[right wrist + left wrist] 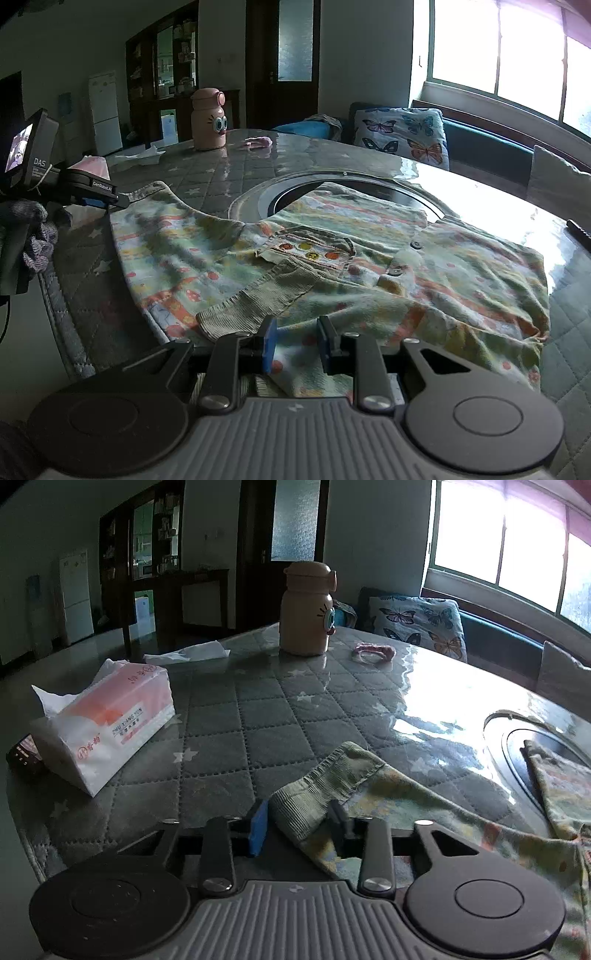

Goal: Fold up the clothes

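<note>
A child's pastel printed top [369,258] with buttons lies spread on the table, partly over a round inset [354,182]. One sleeve is folded across the chest, and its ribbed green cuff [255,306] lies just ahead of my right gripper [297,343]. That gripper is open over the near hem, with cloth under its blue pads. The other sleeve [424,805] stretches out to the left. Its ribbed cuff [317,786] lies between the spread fingers of my open left gripper [299,823]. The left gripper [96,199] also shows at the left edge of the right wrist view.
On the quilted, glossy table cover [229,738] sit a tissue pack [110,716], a loose tissue [188,653], a tan cartoon bottle [306,609] and a pink hair tie [373,651]. A butterfly cushion [417,620] rests on the bench behind. A dark remote [580,232] lies at the far right.
</note>
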### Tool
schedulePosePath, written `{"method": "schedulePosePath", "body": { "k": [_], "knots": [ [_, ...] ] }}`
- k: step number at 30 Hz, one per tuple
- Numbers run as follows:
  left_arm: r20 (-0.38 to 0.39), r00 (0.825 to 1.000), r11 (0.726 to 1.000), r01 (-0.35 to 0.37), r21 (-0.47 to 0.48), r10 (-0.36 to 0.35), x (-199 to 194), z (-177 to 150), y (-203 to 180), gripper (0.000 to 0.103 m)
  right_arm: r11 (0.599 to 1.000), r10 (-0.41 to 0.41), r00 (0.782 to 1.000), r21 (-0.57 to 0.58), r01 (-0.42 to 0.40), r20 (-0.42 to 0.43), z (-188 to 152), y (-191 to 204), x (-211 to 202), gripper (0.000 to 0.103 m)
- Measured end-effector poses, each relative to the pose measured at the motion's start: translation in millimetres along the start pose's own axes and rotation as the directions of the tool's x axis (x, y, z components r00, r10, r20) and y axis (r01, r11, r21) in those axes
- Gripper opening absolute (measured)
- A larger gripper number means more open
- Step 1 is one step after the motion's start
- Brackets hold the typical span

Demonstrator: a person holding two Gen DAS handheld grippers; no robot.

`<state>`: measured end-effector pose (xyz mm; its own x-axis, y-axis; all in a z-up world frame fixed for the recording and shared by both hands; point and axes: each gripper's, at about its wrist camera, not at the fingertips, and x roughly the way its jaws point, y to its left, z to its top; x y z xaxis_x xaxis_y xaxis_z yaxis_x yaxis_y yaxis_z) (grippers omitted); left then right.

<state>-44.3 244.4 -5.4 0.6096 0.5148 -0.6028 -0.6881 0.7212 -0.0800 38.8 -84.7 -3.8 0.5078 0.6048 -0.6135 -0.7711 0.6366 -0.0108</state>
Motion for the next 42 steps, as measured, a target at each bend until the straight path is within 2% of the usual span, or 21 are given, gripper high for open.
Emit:
{"method": "schedulePosePath", "body": {
  "k": [1, 2, 6, 9, 11, 15, 22, 26, 28, 32, 36, 40, 42],
  "knots": [
    [-0.004, 1.000, 1.000, 0.012, -0.003, -0.012, 1, 1, -1, 0.015, 1.000, -0.001, 1.000, 0.002, 0.001, 0.001, 0, 0, -1, 0.023],
    [-0.003, 1.000, 1.000, 0.022, -0.003, -0.022, -1, 2, -2, 0.013, 1.000, -0.002, 1.000, 0.005, 0.002, 0.002, 0, -1, -1, 0.023],
    [0.019, 0.993, 0.994, 0.113, 0.001, -0.113, -18, 7, -14, 0.010, 0.999, -0.005, 1.000, 0.038, 0.005, 0.006, 0, -6, -5, 0.023],
    [0.039, 0.980, 0.981, 0.195, 0.007, -0.195, -32, 11, -25, 0.010, 0.998, -0.007, 1.000, 0.069, 0.006, 0.014, 1, -12, -8, 0.023],
    [0.040, 0.963, 0.963, 0.267, 0.033, -0.268, -44, 11, -41, 0.010, 0.996, -0.012, 1.000, 0.090, 0.010, 0.022, 2, -16, -10, 0.023],
    [0.032, 0.911, 0.909, 0.406, 0.088, -0.410, -68, 12, -75, 0.010, 0.991, -0.027, 0.999, 0.133, 0.021, 0.042, 1, -26, -18, 0.023],
    [-0.038, 0.790, 0.776, 0.608, 0.171, -0.611, -101, -5, -135, 0.010, 0.972, -0.067, 0.996, 0.229, 0.051, 0.064, -5, -46, -30, 0.023],
    [-0.114, 0.747, 0.717, 0.662, 0.217, -0.655, -105, -23, -162, 0.010, 0.955, -0.082, 0.994, 0.290, 0.057, 0.074, -8, -59, -36, 0.023],
    [-0.154, 0.732, 0.692, 0.679, 0.247, -0.663, -105, -34, -172, 0.010, 0.945, -0.077, 0.994, 0.322, 0.048, 0.078, -9, -65, -38, 0.023],
    [-0.208, 0.714, 0.658, 0.698, 0.283, -0.668, -106, -50, -184, 0.010, 0.922, -0.053, 0.994, 0.386, 0.014, 0.091, -8, -74, -37, 0.023],
    [-0.252, 0.697, 0.617, 0.714, 0.329, -0.672, -106, -64, -193, 0.010, 0.885, 0.007, 0.994, 0.462, -0.057, 0.109, -6, -79, -31, 0.023],
    [-0.282, 0.691, 0.598, 0.719, 0.354, -0.665, -104, -74, -198, 0.012, 0.849, 0.058, 0.992, 0.517, -0.107, 0.110, -6, -81, -20, 0.024],
    [-0.297, 0.689, 0.588, 0.722, 0.366, -0.661, -102, -78, -200, 0.012, 0.845, 0.069, 0.993, 0.523, -0.110, 0.098, -7, -80, -15, 0.030]
  ]
}}
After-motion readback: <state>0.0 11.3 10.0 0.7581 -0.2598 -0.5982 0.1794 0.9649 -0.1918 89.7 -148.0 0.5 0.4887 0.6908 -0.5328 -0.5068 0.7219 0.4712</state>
